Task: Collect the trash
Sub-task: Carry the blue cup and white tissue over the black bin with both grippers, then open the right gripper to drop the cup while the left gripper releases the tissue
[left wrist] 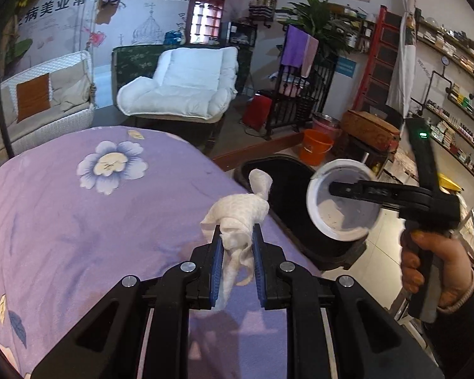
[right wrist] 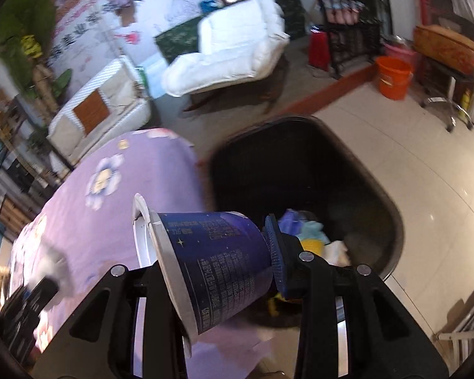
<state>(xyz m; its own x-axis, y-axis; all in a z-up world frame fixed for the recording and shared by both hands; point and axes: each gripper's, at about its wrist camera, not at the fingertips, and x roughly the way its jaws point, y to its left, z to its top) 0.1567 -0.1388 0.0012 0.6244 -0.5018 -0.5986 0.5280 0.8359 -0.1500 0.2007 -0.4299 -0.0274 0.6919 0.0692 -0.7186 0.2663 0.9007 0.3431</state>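
My left gripper had its blue pads pinching a crumpled white tissue, which stuck up above the fingertips and trailed down between them. It hung over the edge of the purple flowered cloth, with the black bin just beyond and to the right.

My right gripper showed in that same view, held by a hand in a dark sleeve. 1 finger reached inside the cup, whose white mouth faced my left camera, and the cup sat above the bin's near rim.

From the right wrist, the right gripper was clamped on the cup: 1 blue pad pressed the dark blue printed wall from outside, while the other finger went in past the white rim, so the jaws gripped the wall between them. The cup lay tilted on its side, mouth toward the cloth. The bin stood open on the pale tiled floor, touching or just beside the cloth-covered edge, and held some colored scraps at its near end. The left gripper appeared as a blurred dark shape at lower left.
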